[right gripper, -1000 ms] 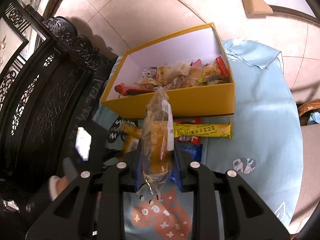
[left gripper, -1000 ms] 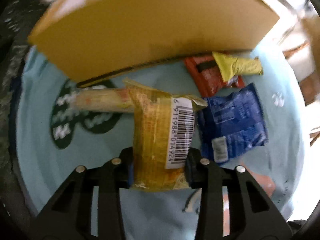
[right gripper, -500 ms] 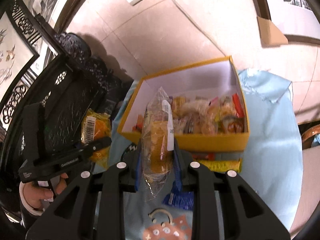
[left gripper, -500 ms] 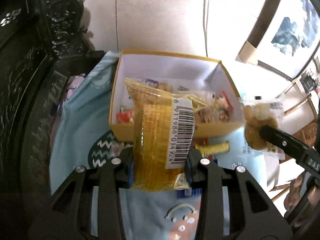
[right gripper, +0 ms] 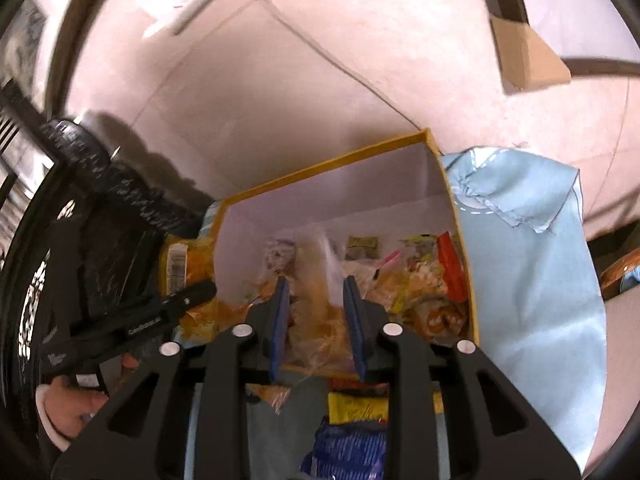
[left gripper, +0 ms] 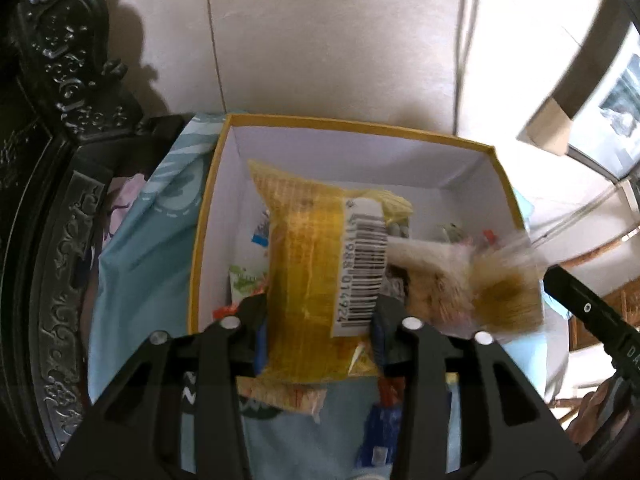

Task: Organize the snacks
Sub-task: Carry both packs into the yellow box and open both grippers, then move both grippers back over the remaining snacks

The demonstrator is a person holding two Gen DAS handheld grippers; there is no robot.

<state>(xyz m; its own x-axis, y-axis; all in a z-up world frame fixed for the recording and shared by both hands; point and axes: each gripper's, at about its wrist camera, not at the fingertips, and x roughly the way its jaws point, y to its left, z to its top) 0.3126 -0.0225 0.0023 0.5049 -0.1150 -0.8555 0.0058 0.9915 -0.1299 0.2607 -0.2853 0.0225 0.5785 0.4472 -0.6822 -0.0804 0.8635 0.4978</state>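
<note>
Yellow barcoded snack pack [left gripper: 316, 280] upright above open yellow box [left gripper: 360, 128] of snacks
</note>
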